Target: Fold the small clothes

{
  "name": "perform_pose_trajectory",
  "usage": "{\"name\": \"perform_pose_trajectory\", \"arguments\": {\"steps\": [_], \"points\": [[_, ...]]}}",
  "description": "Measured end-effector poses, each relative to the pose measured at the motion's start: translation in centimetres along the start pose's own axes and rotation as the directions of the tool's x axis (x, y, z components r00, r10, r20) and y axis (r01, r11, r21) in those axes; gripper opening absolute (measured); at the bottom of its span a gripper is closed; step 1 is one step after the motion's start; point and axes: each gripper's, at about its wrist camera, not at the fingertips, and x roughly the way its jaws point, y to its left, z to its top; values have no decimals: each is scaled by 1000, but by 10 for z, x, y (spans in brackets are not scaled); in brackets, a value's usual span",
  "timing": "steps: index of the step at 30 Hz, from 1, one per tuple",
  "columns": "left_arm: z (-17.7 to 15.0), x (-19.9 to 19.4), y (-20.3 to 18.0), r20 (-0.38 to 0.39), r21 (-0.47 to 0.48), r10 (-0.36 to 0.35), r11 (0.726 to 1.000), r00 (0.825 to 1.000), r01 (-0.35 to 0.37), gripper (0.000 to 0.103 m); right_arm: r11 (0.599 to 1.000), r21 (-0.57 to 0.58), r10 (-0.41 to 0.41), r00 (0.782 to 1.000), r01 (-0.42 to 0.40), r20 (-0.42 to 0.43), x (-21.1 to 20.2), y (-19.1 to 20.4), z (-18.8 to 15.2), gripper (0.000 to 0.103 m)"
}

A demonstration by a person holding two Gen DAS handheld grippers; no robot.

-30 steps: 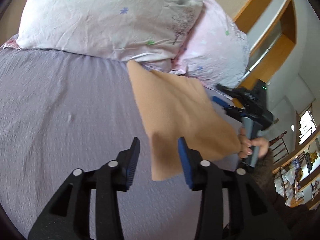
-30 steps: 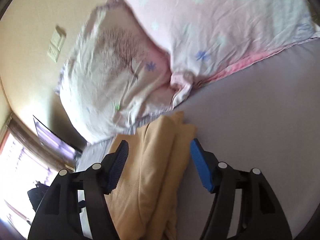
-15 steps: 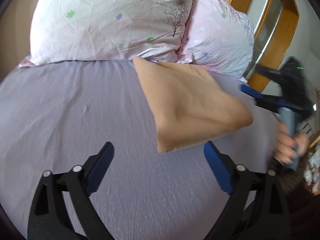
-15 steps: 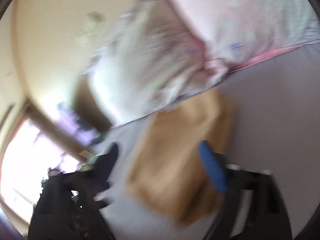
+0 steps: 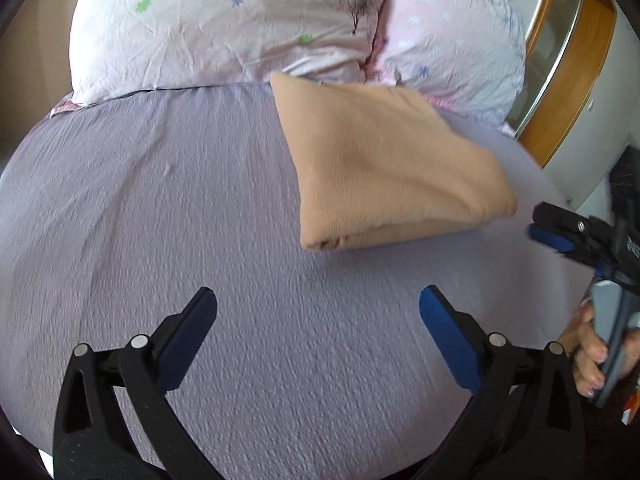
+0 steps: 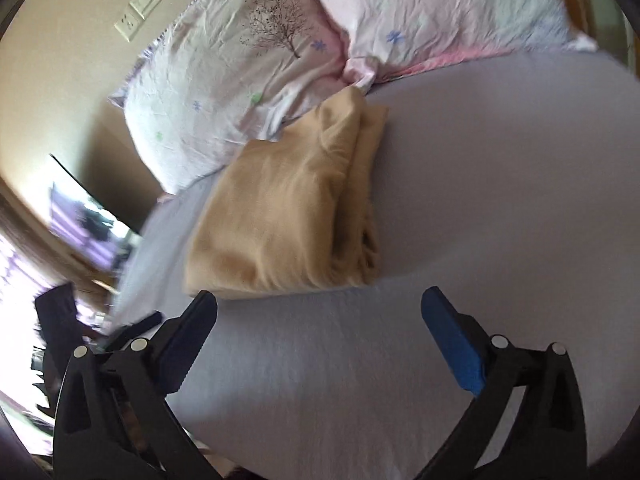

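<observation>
A: Foreground, left wrist view: what do the jaws show?

B: The left gripper (image 5: 318, 300) has its jaws spread wide, nothing between them, both blue pads over bare lavender bedsheet (image 5: 160, 208).

A: And the right wrist view?

B: The same arrangement. The right gripper (image 6: 319, 300) has its jaws spread wide and empty above the sheet (image 6: 500, 200). In the left view it appears at the right edge (image 5: 560, 236), held by the person's right hand (image 5: 588, 356), clear of the cloth (slightly blurred there, so the jaw gap cannot be judged from that side).

A: Middle ground: where is the garment?

B: The folded tan garment (image 5: 384, 164) lies flat on the sheet just beyond both grippers, touching neither. In the right view (image 6: 288, 208) its near edge sits just past the fingertips, and stacked layers show along its right side.

A: Background?

B: The garment's far corner reaches the seam between two pillows: a white pillow with a tree print (image 5: 224, 20) and a pink pillow (image 5: 448, 40) beside it. Behind them, a wall switch plate (image 6: 140, 8) in the right view and a wooden door frame (image 5: 576, 72) in the left.
</observation>
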Motion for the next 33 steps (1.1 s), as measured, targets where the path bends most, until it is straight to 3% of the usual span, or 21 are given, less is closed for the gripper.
{"name": "perform_pose_trajectory", "arguments": {"steps": [3,5,22,33], "points": [[0,7,-7,-29,29,71,997,997,-70,101,982,-92,-164,986,164,8,7,13,-11,102],[0,13,-9,-51,44,118,992,992,-116,101,972,-125,-202,979,201,3,18,19,-12,102],[9,28,-9,-144,45,188,982,971,-184,101,918,-242,-335,941,315,-45,52,48,-30,102],[9,29,-8,-158,43,191,982,969,-186,101,919,-230,-340,939,322,-46,52,47,-30,102]]}}
